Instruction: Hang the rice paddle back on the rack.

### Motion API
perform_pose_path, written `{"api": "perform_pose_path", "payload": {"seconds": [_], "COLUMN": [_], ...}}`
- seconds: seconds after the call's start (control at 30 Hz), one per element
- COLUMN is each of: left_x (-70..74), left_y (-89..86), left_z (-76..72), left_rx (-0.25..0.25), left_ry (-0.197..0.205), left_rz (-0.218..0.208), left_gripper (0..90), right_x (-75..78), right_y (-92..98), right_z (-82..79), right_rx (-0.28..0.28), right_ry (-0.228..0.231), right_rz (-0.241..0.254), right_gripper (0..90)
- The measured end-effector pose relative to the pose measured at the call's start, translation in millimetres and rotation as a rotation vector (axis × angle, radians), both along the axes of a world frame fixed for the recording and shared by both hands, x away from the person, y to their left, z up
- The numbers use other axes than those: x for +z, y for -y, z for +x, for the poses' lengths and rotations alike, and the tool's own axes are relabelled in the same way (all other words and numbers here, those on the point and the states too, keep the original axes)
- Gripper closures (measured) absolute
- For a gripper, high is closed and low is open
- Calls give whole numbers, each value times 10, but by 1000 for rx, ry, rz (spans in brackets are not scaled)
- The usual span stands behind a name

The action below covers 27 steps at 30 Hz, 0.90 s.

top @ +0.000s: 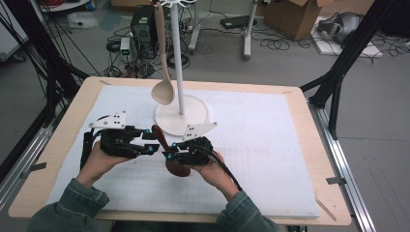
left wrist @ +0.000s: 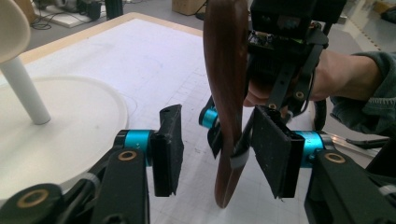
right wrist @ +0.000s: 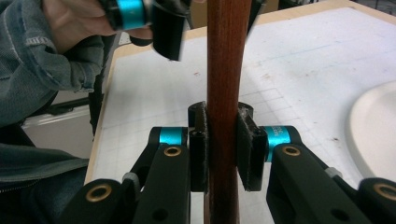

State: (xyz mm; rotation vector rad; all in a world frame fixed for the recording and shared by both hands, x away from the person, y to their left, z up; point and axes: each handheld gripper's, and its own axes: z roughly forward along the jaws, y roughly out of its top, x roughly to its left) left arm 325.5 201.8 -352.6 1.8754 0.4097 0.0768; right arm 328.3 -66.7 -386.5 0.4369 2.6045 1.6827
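A white foam-covered table (top: 270, 145) was seen, a white round-based stand (top: 181, 116) at its far middle. Nearer, a dark brown wooden spoon (right wrist: 224, 70) was pinched by the right gripper (right wrist: 223, 149); the left gripper (left wrist: 215, 149) was spread around it.

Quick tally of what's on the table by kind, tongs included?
Dark wooden spoon, held in the right tongs: 1
Pale spoon, hanging on the stand: 1
White stand: 1
Tongs, adding the left tongs, open: 2
Total: 5
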Motion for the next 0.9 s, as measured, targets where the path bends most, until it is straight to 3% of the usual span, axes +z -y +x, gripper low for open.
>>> {"api": "perform_pose_path", "payload": {"seconds": [0.37, 0.9], "left_x": [-65, -153], "left_y": [-136, -291], "left_z": [-38, -77], "left_rx": [59, 168], "left_ry": [25, 36], "left_rz": [33, 76], "left_gripper": [418, 324], "right_x": [65, 296], "right_y": [160, 339], "right_z": [106, 283], "right_rx": [-41, -80], "right_ry": [-20, -32], "right_rz": [44, 90], "right_gripper": [777, 777]}}
